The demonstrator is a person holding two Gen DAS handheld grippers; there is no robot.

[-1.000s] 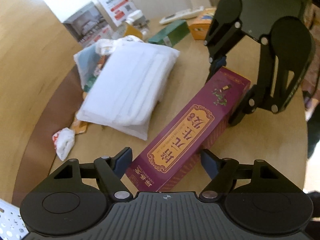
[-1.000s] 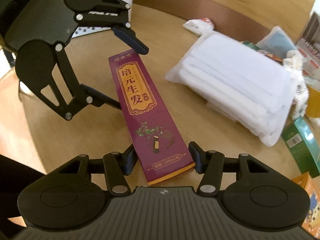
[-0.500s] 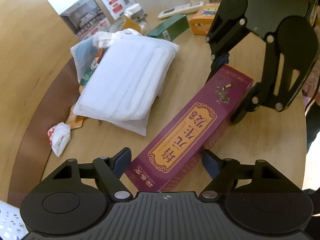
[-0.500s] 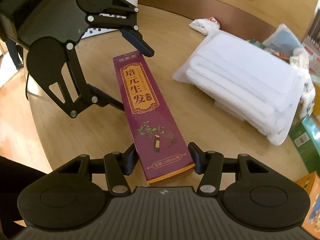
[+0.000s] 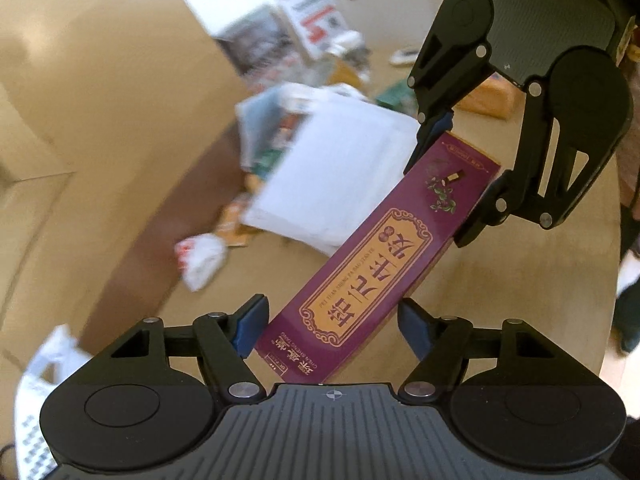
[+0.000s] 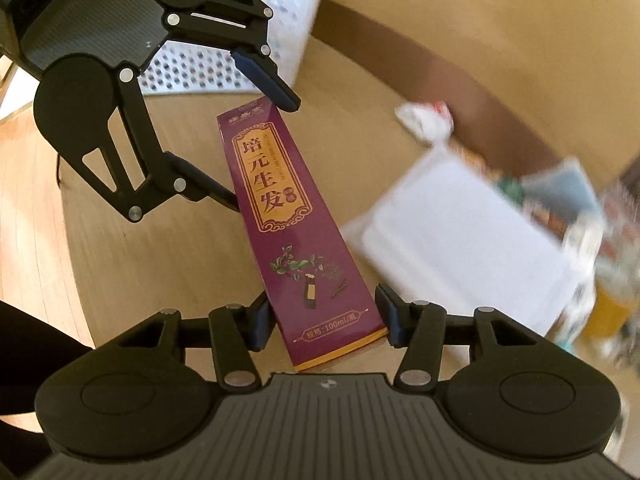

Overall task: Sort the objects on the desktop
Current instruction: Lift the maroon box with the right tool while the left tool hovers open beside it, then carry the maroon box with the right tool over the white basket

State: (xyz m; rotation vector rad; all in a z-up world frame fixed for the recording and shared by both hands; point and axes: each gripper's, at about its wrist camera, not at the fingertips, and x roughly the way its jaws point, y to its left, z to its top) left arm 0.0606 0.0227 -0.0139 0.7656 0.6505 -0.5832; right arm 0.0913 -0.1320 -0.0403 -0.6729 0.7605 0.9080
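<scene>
Item: long purple box (image 5: 372, 276), carried two-handed, one gripper at each end. Right gripper (image 6: 326, 316): both pads pressed flat on the long sides of the end printed with the bottle, box square between them; hold that pressure and add no more, since thin card will likely dent. Left gripper (image 5: 328, 328): jaws closing on the opposite end, which sits slightly skewed between them, one corner close by the left pad; let that grip seat fully before you ask it to share the load. Condition of the box: slanted, and by its look clear of the table (image 6: 160, 264), though the gap beneath cannot be seen outright. Handling: keep your two hands the same way apart, because pulling would slide the box out of one grip and pushing would bow it; raise and turn both ends together. Surroundings: white perforated basket (image 6: 248, 52) just beyond the left gripper, judged the likely bin for this item; soft white packet (image 6: 460, 232) lying near the right gripper's side; crumpled wrapper (image 6: 426, 120) farther back beside the table's edge. Route: lead with the left end toward the basket, keep the trailing end above the packet, and lower it level before either grip lets go.
</scene>
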